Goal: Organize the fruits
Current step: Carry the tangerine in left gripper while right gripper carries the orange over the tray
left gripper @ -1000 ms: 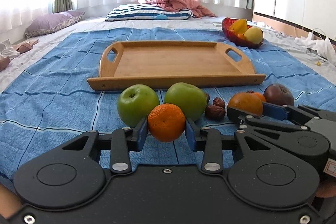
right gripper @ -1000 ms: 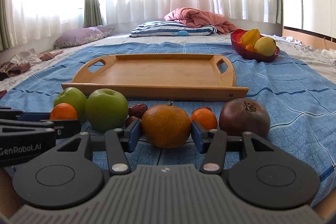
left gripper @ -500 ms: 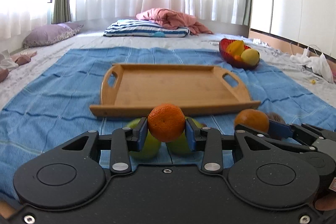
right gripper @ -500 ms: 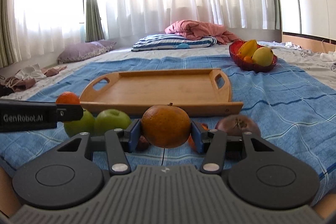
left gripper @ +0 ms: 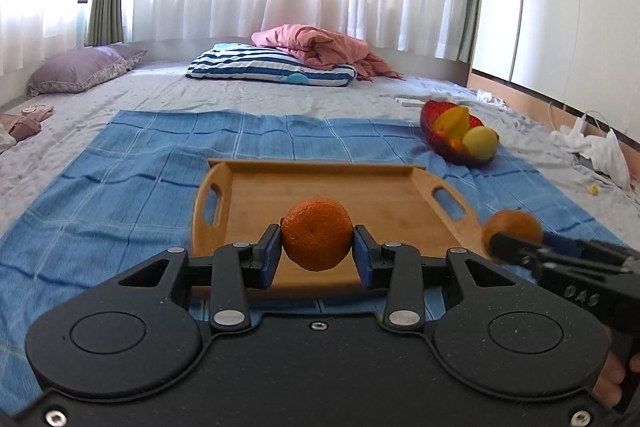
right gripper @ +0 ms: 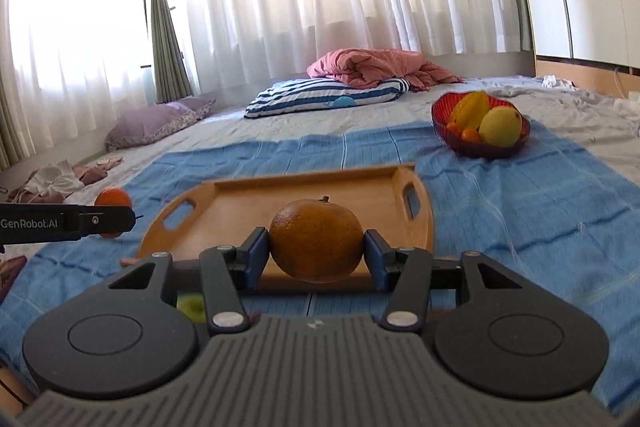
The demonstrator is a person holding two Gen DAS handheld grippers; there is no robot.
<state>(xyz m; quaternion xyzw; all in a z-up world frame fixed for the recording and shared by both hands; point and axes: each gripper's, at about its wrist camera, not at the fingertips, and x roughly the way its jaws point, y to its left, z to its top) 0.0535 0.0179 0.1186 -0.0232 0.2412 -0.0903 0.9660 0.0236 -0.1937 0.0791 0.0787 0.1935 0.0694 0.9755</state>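
The left gripper (left gripper: 317,254) has its jaws clamped on a small bright orange (left gripper: 317,233), held in the air in front of the near edge of the wooden tray (left gripper: 256,195). The right gripper (right gripper: 316,254) grips a larger, duller orange (right gripper: 316,239) with a short stem on top, also lifted above the near rim of the same tray (right gripper: 236,203). Each gripper shows in the other's view: the right one off to the right side in the left wrist view, the left one off to the left in the right wrist view.

The tray lies on a blue checked cloth (left gripper: 132,163) spread over the bed. A green apple (right gripper: 191,308) peeks out below the right gripper's linkage, on the cloth. Farther back on the right stands a red bowl (right gripper: 480,147) with yellow fruit in it. A striped pillow (left gripper: 264,69) with a pink blanket (left gripper: 320,45) on it lies near the curtains.
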